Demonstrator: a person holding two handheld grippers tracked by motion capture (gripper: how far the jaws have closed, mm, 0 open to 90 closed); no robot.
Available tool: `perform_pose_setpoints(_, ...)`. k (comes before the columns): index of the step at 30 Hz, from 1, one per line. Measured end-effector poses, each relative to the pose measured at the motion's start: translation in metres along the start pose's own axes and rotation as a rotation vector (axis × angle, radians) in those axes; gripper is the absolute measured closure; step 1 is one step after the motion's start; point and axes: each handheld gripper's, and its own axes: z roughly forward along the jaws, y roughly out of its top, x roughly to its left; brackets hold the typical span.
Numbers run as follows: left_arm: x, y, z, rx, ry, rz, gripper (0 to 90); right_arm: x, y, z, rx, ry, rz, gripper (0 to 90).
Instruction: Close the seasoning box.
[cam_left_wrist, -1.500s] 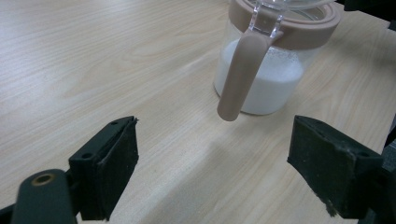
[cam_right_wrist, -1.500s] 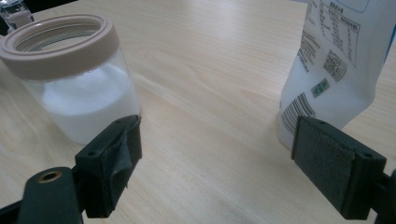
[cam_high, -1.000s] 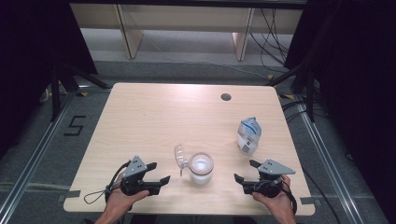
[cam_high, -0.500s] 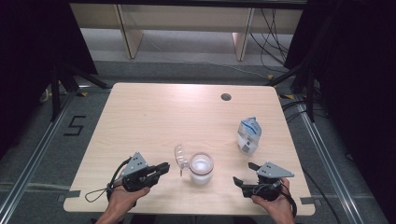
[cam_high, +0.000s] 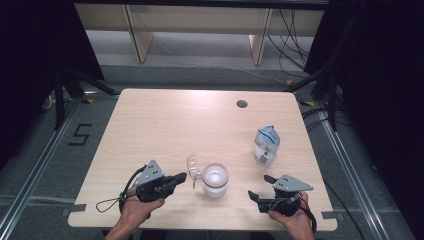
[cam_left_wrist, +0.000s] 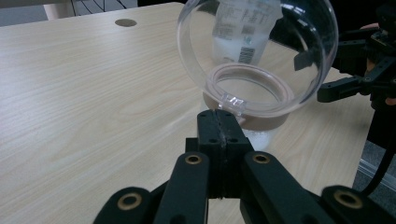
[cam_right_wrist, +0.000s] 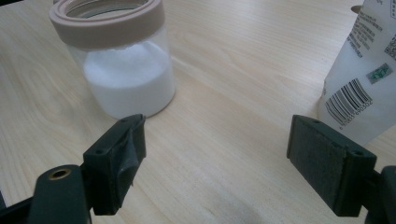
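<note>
1. Step in hand: closing or opening the hinged clear lid (cam_left_wrist: 254, 51) of the jar (cam_high: 215, 180), which stands near the tabletop's (cam_high: 190, 125) front edge, part-filled with white powder; lid stands raised.
2. Left gripper (cam_high: 181, 177): fingers have just closed, pressed together at the lid's tab (cam_left_wrist: 232, 101); whether the tab is pinched is unclear.
3. Right gripper (cam_right_wrist: 215, 163): fingers spread, holding nothing, near jar and pouch (cam_high: 265, 145).
4. Next move, judged: swing the lid about its hinge; steady the jar.

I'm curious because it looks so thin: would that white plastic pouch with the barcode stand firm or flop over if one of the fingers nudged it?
The white plastic pouch would probably tip easily: it stands tall on a narrow base. Its skin looks creased and soft in the right gripper view, so it would likely dent rather than slide. It seems light for its size, though how full it is cannot be told.
</note>
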Motion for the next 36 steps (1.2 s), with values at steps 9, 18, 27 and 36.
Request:
perform_pose_setpoints(9,-0.003,0.004,0.004,-0.01,-0.005,-0.01,89.5,-0.001,0.0,0.001,-0.013,-0.003,-0.025,20.8)
perform_pose_setpoints(18,-0.003,0.008,0.005,-0.015,-0.012,0.021,89.4,-0.002,0.0,0.002,-0.022,-0.01,-0.045,21.0)
perform_pose_setpoints(27,-0.006,0.01,0.007,-0.009,-0.003,0.015,89.4,0.0,0.0,0.002,-0.013,0.011,-0.025,21.1)
perform_pose_setpoints(36,-0.007,0.013,0.009,-0.006,-0.013,0.032,89.3,0.0,0.0,0.003,-0.014,0.013,-0.027,21.2)
